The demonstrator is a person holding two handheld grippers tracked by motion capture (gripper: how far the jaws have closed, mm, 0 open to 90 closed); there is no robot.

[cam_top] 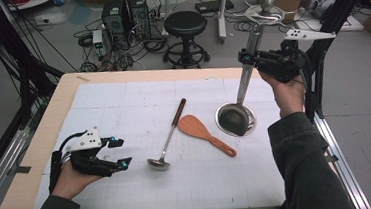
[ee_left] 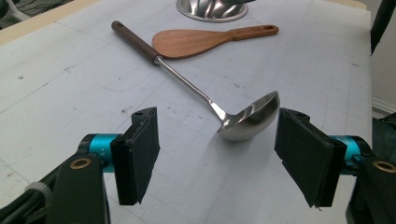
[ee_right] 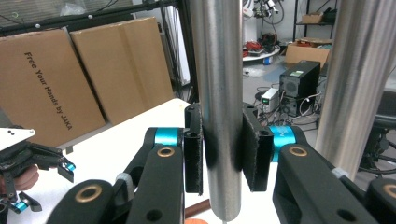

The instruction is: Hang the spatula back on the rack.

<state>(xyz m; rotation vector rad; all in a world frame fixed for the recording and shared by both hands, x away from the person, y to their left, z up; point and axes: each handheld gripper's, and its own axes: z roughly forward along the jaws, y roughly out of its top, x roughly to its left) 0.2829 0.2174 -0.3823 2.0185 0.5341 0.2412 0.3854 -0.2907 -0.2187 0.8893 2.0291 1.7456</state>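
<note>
My right gripper is raised over the table's far right and shut on the steel handle of a large ladle. The handle stands nearly upright and its wide bowl rests on the white mat. My left gripper lies low at the near left, open and holding nothing. A small steel ladle with a dark wooden handle lies just ahead of its jaws. Beside that ladle lies a wooden rice paddle.
The white gridded mat covers a wooden table. Black frame posts stand at the table's right and left sides. Beyond the far edge are a black stool, computer towers, cables and cardboard boxes.
</note>
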